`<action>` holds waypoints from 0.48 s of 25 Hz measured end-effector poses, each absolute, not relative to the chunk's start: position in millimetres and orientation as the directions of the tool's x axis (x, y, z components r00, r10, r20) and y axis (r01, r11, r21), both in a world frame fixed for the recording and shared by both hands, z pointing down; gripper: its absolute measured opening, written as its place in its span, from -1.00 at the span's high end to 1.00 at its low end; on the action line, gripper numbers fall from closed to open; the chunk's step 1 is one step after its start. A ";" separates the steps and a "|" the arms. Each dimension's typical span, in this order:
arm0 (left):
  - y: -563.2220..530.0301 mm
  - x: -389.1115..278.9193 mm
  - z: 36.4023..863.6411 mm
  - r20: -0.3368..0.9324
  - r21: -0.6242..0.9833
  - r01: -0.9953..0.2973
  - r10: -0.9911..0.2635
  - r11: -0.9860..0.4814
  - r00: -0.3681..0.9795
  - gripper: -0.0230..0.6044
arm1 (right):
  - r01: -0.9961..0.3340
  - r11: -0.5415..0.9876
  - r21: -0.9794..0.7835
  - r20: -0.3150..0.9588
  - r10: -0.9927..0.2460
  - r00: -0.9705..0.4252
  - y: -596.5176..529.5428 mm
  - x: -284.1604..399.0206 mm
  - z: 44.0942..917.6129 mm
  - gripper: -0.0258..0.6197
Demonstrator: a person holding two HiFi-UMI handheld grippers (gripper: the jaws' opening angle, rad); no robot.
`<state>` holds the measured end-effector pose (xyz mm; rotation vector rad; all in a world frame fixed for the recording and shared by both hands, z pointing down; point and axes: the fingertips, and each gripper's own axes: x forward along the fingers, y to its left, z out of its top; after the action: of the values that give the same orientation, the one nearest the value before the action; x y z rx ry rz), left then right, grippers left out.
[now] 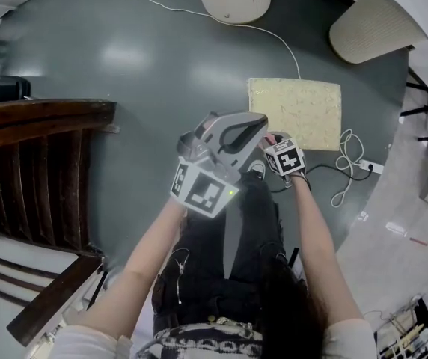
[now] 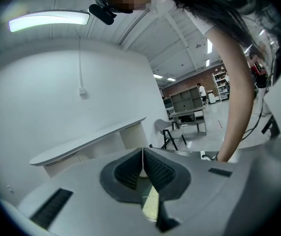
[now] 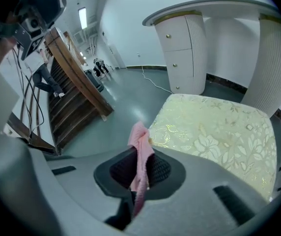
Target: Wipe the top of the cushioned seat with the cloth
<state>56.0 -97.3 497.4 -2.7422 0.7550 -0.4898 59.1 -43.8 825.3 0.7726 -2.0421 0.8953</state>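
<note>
My right gripper (image 3: 139, 170) has its jaws pinched on the small pink fuzzy cloth (image 3: 140, 149), end poking forward so it wipes first. The cream floral cushioned seat (image 3: 214, 136) sits just ahead, below. My left gripper (image 2: 143, 170) is closed on nothing, held clear.

The grey floor (image 1: 124, 66) bears the seat (image 1: 295, 112), a white cable (image 1: 199, 13) and a wooden frame (image 1: 42, 114).

Left tongs (image 2: 143, 156) closed, empty; right tongs (image 3: 140, 159) clamping cloth (image 3: 139, 135).
</note>
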 end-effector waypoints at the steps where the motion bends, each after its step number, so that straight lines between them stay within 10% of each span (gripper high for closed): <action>1: -97.6 54.1 497.6 0.253 -0.328 -0.446 -0.532 -0.833 0.808 0.91 | -0.754 0.571 -0.325 0.828 -0.215 -0.519 -43.6 61.7 826.6 0.88; 12: -98.6 67.1 503.3 0.258 -0.323 -0.432 -0.518 -0.842 0.816 0.91 | -0.830 0.508 -0.232 0.882 -0.250 -0.399 -46.6 159.8 836.2 0.88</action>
<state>67.1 -98.6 503.3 -2.7506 0.7321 -0.4956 159.8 -46.6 836.2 0.8903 -1.9100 0.8703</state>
